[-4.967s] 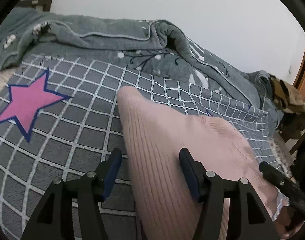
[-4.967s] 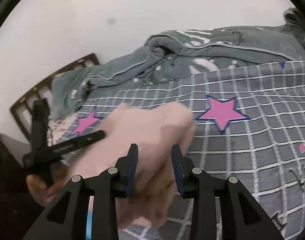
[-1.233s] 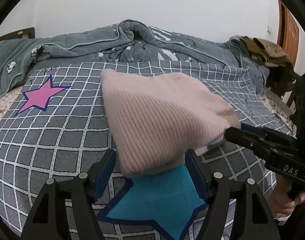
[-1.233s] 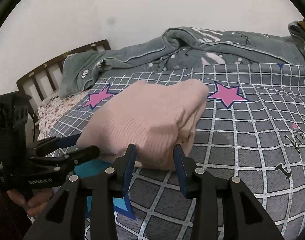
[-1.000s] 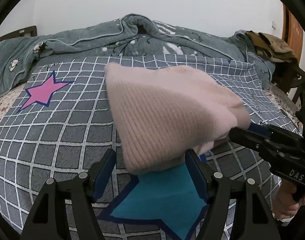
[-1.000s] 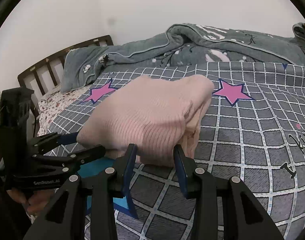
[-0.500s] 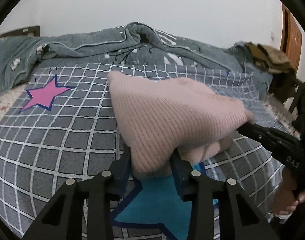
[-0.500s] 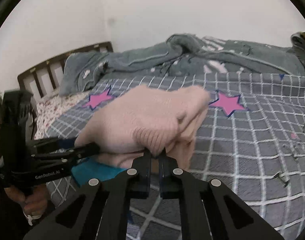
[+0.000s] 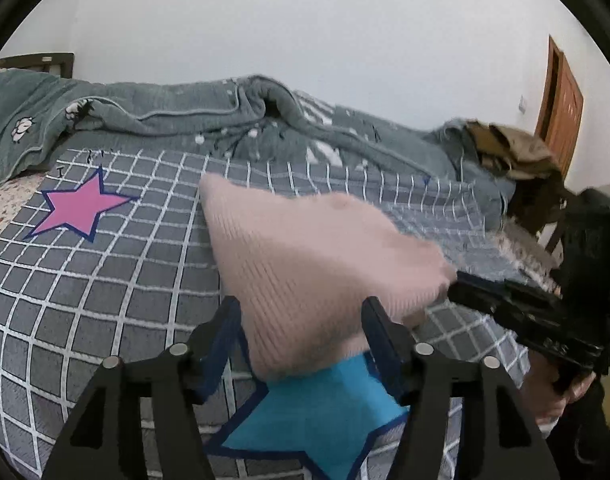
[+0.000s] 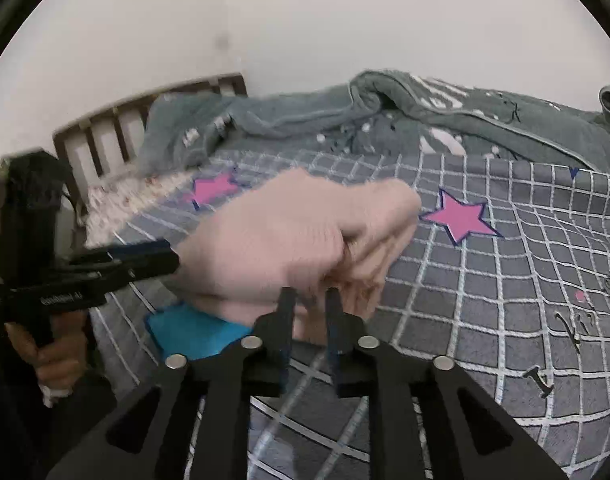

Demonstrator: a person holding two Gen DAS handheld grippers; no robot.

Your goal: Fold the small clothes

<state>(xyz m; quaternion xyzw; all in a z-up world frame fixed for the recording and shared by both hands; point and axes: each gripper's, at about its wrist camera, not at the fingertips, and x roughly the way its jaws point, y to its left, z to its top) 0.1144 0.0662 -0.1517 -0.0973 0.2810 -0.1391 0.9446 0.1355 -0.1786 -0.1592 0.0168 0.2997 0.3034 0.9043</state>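
Sweater (image 9: 305, 264) looks folded into 1 compact bundle on the bed (image 9: 105, 280); both grippers, left (image 9: 301, 324) and right (image 10: 309, 300), have just been opening, jaws straddling its near edge, released.

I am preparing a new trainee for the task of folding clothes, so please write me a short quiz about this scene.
1. Which colour is the star that lies partly under the pink knitted garment? A) pink B) blue C) green
2. True or false: the garment lies on a bare wooden floor.
3. What lies bunched along the far side of the bed?

Key:
1. B.
2. False: it lies on the checked bedspread.
3. A grey blanket.
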